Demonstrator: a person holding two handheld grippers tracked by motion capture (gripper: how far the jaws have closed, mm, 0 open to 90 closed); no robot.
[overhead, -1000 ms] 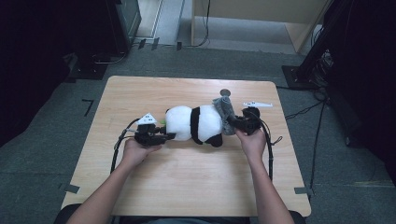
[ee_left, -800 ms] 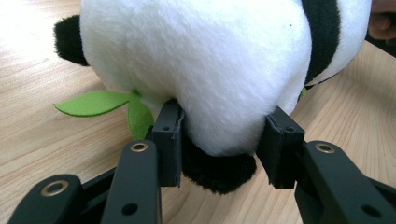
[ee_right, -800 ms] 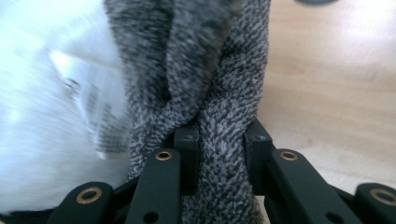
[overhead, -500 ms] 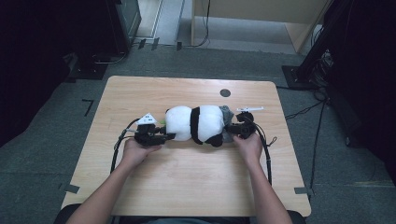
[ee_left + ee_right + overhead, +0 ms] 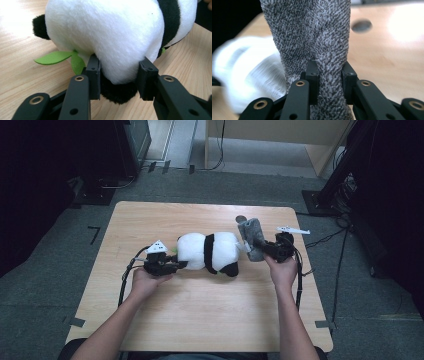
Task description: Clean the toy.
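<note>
Left tongs (image 5: 176,265) clamped on sideways-lying panda (image 5: 207,252), right tongs (image 5: 260,247) pinching upright grey cloth (image 5: 251,236).

Plush panda (image 5: 207,252) white with black bands, green felt leaf (image 5: 53,57); knit sock (image 5: 312,35) speckled grey; table (image 5: 200,315) pale wood.

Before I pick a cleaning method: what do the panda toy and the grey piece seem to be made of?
Panda toy: soft plush, by its short fuzzy pile, with flat felt-like green leaves. Grey piece: looks like knitted fabric, speckled grey and white, with looped texture; perhaps a sock.
</note>
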